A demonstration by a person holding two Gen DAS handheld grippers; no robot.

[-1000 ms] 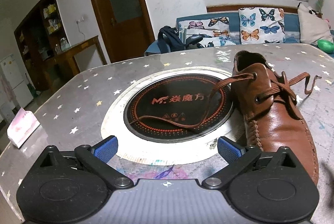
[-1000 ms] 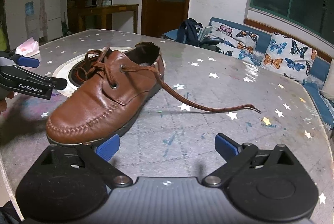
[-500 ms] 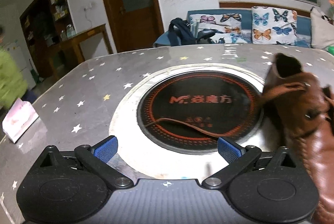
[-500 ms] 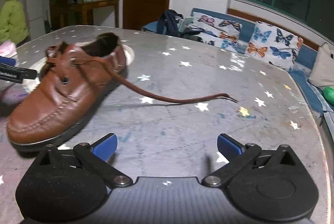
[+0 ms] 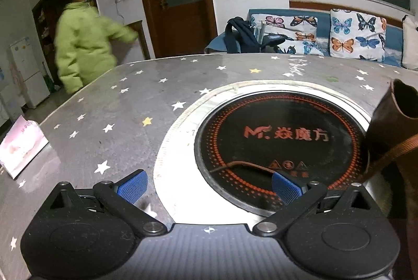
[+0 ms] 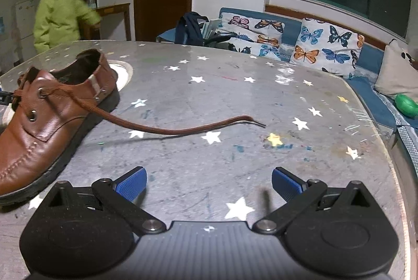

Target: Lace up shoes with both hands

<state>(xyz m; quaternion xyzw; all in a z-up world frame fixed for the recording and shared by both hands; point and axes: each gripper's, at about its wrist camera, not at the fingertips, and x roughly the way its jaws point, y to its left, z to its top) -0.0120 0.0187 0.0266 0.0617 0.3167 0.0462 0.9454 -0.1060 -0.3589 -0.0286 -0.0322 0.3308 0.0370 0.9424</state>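
- My left gripper (image 5: 209, 184) is spread wide and holds nothing. It hangs over the desk (image 5: 125, 107), which is grey with little stars on it.
- A round black cooker plate (image 5: 282, 133) with red dots is set into the desk, at 12 o'clock from my left gripper.
- One end of the brown lace (image 5: 243, 165) lies on that black plate. It runs right up to my blue pad at 3 o'clock, but I cannot tell if they touch.
- The brown shoe (image 5: 392, 120) peeks in at 3 o'clock in my left view. I see only its open heel end there.
- My right gripper (image 6: 209, 184) is spread wide too, and it is empty.
- In my right view the shoe (image 6: 47, 120) lies at 9 o'clock, with its toe toward me and its black sole on the desk.
- The other lace end (image 6: 188, 127) comes out of a top hole and trails across the desk toward 3 o'clock. Its tip stops near a yellow star (image 6: 274, 139).
- This lace end is at 12 o'clock from my right gripper and apart from it.
- A person in a green coat (image 6: 60, 19) stands past the desk at 10 o'clock.
- A blue sofa with butterfly cushions (image 6: 326, 47) is at 1 o'clock.
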